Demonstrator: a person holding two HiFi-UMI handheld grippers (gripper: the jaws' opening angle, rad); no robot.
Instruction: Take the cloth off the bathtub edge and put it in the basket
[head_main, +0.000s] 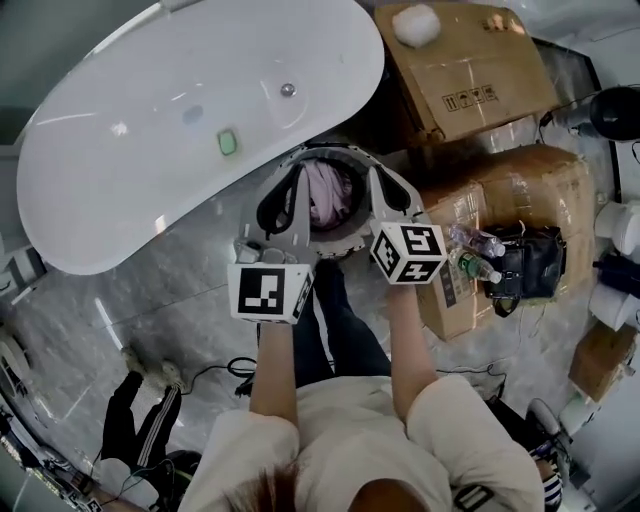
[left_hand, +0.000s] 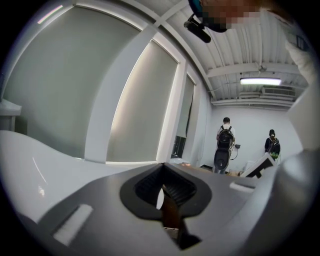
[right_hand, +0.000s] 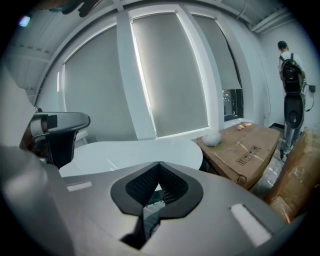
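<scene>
A pink cloth (head_main: 325, 195) lies inside the round grey basket (head_main: 335, 150) on the floor beside the white bathtub (head_main: 150, 120). Both grippers are held high over the basket, close under the head camera. My left gripper (head_main: 292, 178) is over the basket's left side and my right gripper (head_main: 382, 182) over its right side. In the left gripper view the left gripper (left_hand: 162, 166) has its jaws together with nothing between them. In the right gripper view the right gripper (right_hand: 158, 164) is likewise shut and empty, with the tub (right_hand: 135, 150) beyond it.
Cardboard boxes (head_main: 465, 65) (head_main: 520, 195) stand right of the tub and basket, with a black bag (head_main: 525, 265) and bottles (head_main: 478, 242) on them. A green item (head_main: 228, 142) lies in the tub. Two people (left_hand: 225, 145) stand far off; another's legs (head_main: 140, 410) are lower left.
</scene>
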